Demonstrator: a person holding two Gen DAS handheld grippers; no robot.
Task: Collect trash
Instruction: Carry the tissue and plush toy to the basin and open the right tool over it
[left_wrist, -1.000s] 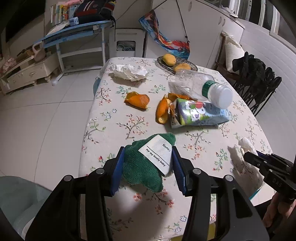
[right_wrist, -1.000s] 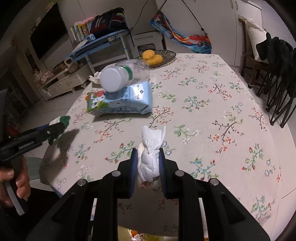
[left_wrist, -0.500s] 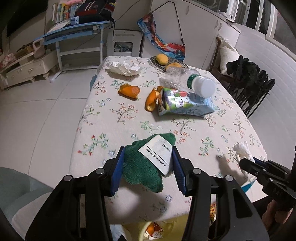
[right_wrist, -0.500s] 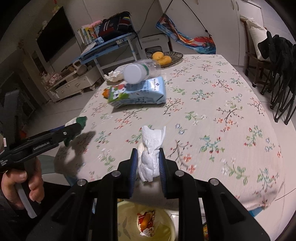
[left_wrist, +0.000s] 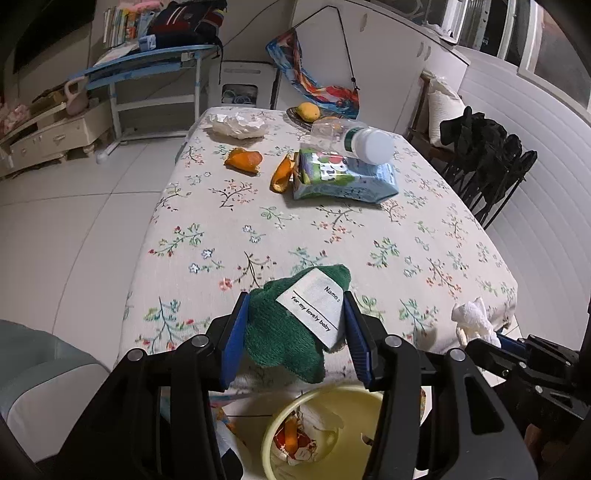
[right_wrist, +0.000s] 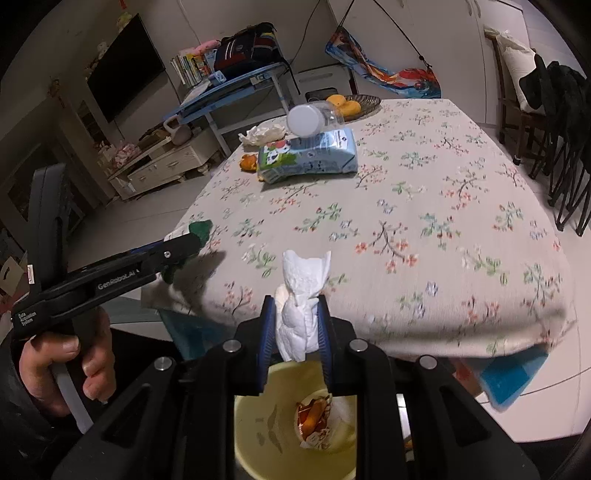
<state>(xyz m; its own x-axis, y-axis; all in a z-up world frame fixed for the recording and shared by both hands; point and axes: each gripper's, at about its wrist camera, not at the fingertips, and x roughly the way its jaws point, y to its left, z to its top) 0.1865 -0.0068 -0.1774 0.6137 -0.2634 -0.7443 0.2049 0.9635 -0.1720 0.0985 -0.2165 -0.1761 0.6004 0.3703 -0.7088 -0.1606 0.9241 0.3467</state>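
My left gripper (left_wrist: 293, 332) is shut on a green cloth (left_wrist: 284, 336) with a white label, held at the near edge of the flowered table (left_wrist: 332, 229). A crumpled white tissue (right_wrist: 301, 295) is pinched in my right gripper (right_wrist: 297, 332), which is shut on it. Below both grippers stands a yellow bin (right_wrist: 266, 424) (left_wrist: 354, 413) with an orange wrapper (right_wrist: 314, 417) inside. From the left wrist view the right gripper (left_wrist: 487, 339) shows at the lower right with its tissue (left_wrist: 472, 319). The left gripper (right_wrist: 184, 245) appears at the left of the right wrist view, held by a hand (right_wrist: 59, 365).
Further back on the table lie orange peels (left_wrist: 245, 160), a wipes pack (left_wrist: 343, 177) with a plastic bottle (left_wrist: 351, 138) on it, a crumpled tissue (left_wrist: 238, 123) and a fruit plate (left_wrist: 306, 112). Black chairs (left_wrist: 487, 162) stand to the right, and a blue desk (left_wrist: 147, 70) stands behind.
Both grippers have drawn back from over the table to its near edge, each keeping its load. The yellow bin has come into view beneath them.
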